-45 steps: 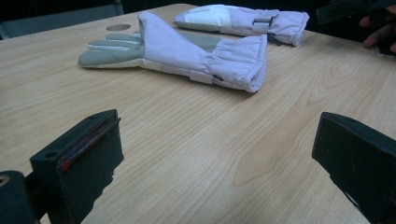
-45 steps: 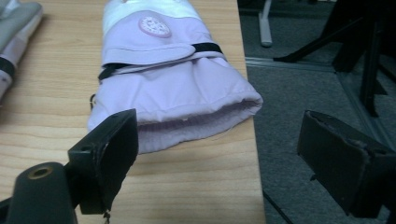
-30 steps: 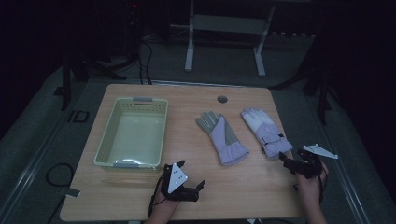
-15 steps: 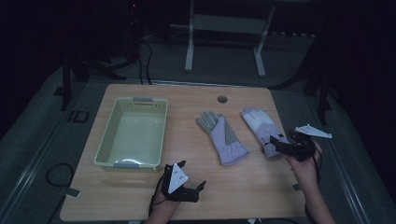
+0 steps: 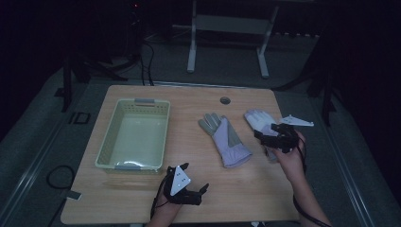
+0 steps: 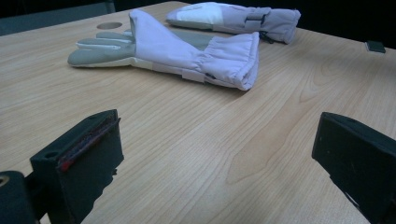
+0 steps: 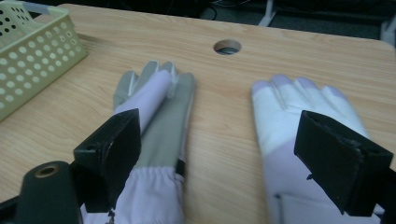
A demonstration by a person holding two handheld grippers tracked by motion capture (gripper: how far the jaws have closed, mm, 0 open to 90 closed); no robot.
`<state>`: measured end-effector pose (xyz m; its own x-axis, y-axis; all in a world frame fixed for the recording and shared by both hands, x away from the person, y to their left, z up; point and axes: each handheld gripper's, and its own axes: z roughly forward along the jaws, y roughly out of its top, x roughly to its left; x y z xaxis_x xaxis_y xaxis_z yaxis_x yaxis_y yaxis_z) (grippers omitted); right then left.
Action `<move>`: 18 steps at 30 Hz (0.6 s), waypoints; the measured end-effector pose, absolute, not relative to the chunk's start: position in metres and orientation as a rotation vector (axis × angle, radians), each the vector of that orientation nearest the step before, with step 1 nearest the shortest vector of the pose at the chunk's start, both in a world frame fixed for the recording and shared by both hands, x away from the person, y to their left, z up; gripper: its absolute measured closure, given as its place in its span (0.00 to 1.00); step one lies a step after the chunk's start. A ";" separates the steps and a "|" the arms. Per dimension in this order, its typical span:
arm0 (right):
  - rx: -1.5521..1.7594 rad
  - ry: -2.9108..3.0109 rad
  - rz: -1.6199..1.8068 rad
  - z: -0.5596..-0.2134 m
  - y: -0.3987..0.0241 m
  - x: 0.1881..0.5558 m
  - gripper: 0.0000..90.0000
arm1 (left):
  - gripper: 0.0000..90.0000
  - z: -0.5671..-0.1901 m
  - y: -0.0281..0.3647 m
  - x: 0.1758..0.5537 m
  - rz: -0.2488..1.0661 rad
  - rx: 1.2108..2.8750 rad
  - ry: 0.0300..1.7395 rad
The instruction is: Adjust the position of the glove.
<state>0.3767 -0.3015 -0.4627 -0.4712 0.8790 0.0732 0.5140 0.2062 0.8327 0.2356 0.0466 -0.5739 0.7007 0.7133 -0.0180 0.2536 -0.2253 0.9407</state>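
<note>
Right gripper (image 5: 267, 140) hovers with its jaws spread wide and empty directly over the cuff end of the white-backed glove (image 5: 259, 122), a spacing that looks meant to straddle the fabric before closing, while the grey-palmed glove (image 5: 226, 138) lies flat just to that gripper's left on the bench (image 5: 236, 189). Left gripper (image 5: 197, 191) rests low near the bench's front edge, jaws likewise apart and holding nothing, with the yellow basket (image 5: 135, 135) just ahead and left of it, probably the gloves' destination.
</note>
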 end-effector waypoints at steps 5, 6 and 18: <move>1.280 2.104 1.165 -0.465 -0.284 0.387 0.16 | 0.02 -0.574 0.046 0.236 0.510 1.795 0.764; 1.280 2.104 1.165 -0.465 -0.284 0.387 0.16 | 0.02 -0.574 0.046 0.236 0.510 1.795 0.764; 1.276 2.232 1.120 -0.485 -0.248 0.410 0.22 | 0.02 -0.574 0.046 0.235 0.514 1.804 0.758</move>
